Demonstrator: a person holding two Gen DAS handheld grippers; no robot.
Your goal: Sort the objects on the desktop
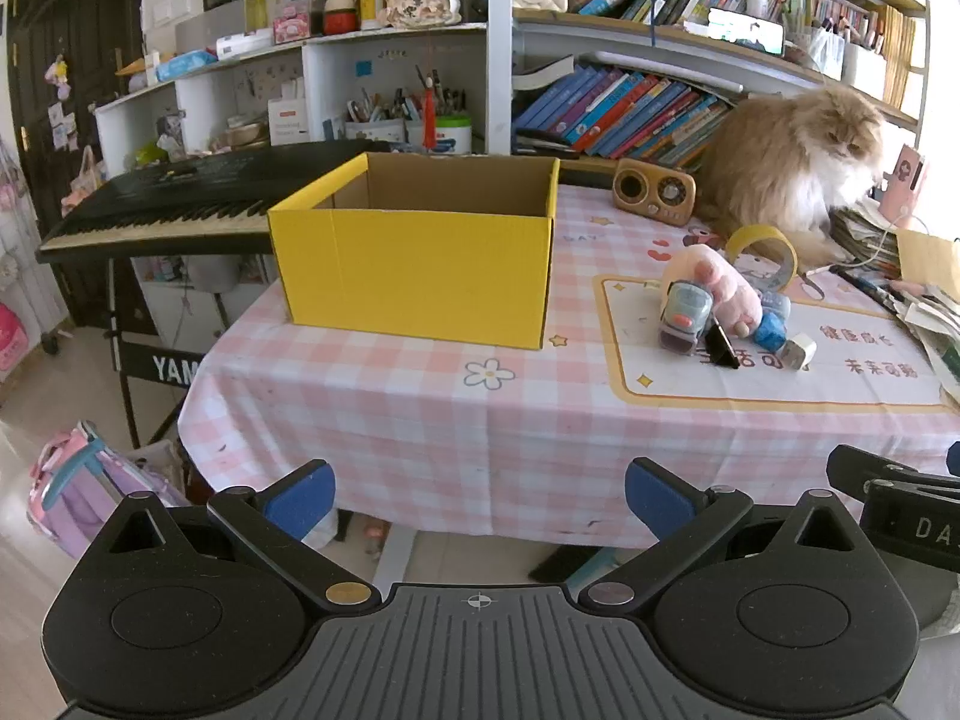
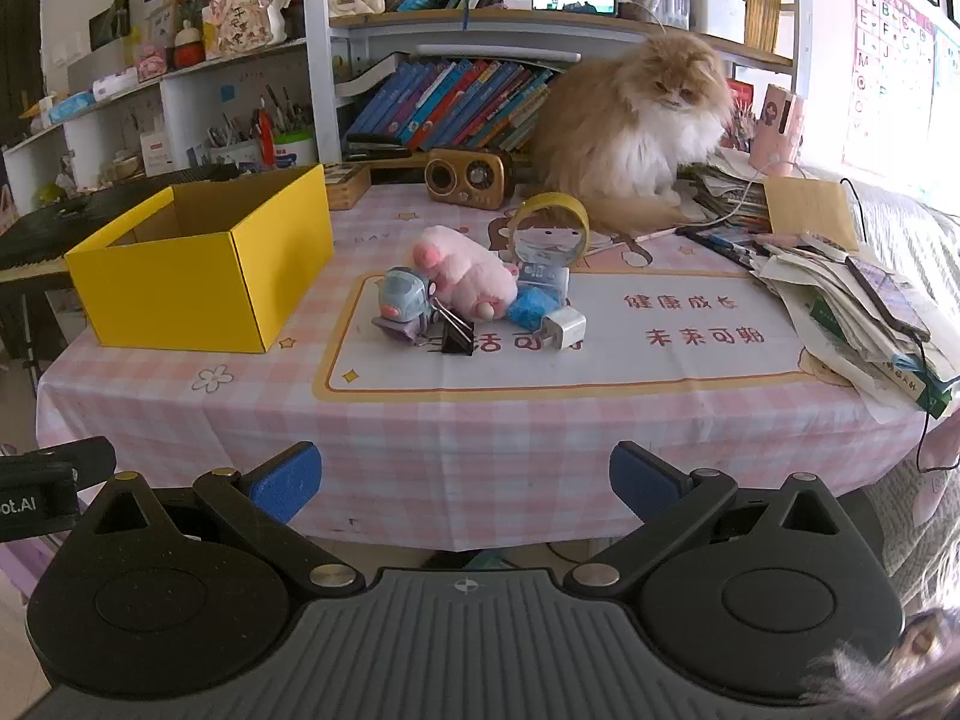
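Beside the yellow box (image 2: 198, 276) on the tabletop (image 2: 480, 432), pink plush (image 2: 465, 276) lies soft, light; pinch its belly. Both tongs, left (image 1: 480, 498) and right (image 2: 465, 483), gape wide, empty.

A bright yellow cardboard box (image 2: 198, 276) with a plain brown inside sits on a desk (image 2: 480, 420) covered in pink-and-white checked cloth, printed with small white flowers and a white panel framed in orange-yellow bearing red characters. On the panel lie a pink plush toy (image 2: 468, 276), a grey-blue toy car (image 2: 403, 300) with orange spots, a black binder clip (image 2: 454, 333), a crumpled blue wrapper (image 2: 531, 307), a white charger (image 2: 564, 327) and a yellow tape roll (image 2: 553, 222). Behind them are a ginger-and-white cat (image 2: 636, 132) and a golden-brown radio (image 2: 468, 176); both tongs are black with blue pads (image 2: 287, 489).
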